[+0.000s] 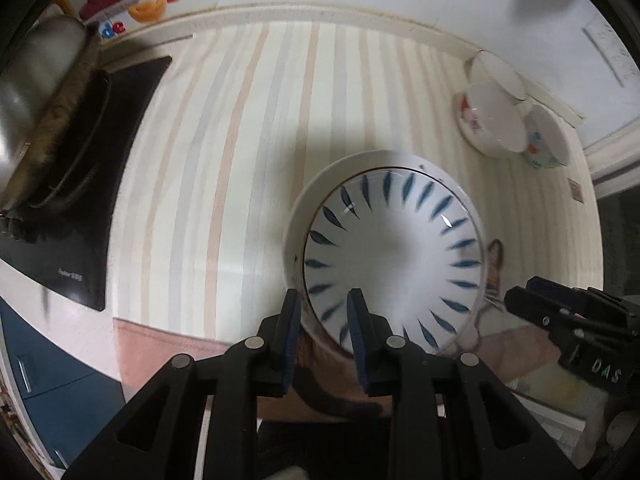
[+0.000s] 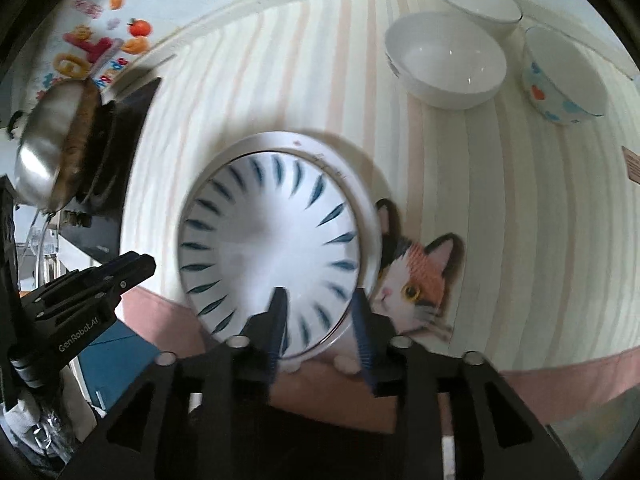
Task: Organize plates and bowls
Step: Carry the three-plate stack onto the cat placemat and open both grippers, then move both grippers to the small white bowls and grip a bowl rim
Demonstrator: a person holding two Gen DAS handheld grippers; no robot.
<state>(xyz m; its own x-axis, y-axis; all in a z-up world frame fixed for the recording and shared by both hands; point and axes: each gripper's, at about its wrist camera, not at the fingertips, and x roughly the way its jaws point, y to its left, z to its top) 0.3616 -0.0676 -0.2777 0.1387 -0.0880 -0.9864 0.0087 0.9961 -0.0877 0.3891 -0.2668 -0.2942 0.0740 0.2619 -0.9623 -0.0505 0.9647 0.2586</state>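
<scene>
- Left gripper (image 1: pixel 324 312): jaws narrowly apart, straddling the near rim of the blue-leaf plate (image 1: pixel 394 256); whether the pads press the rim cannot be told.
- Right gripper (image 2: pixel 318 312): jaws part-open above the same plate's near edge, pads not touching it.
- Blue-leaf plate: rests inside a white plate (image 2: pixel 362 184) on the striped cloth (image 2: pixel 248 92).
- Three bowls (image 2: pixel 444 64): grouped at the cloth's far right corner, well apart from the plates.
- Pan (image 2: pixel 44 148): on the dark stove, far left.
</scene>
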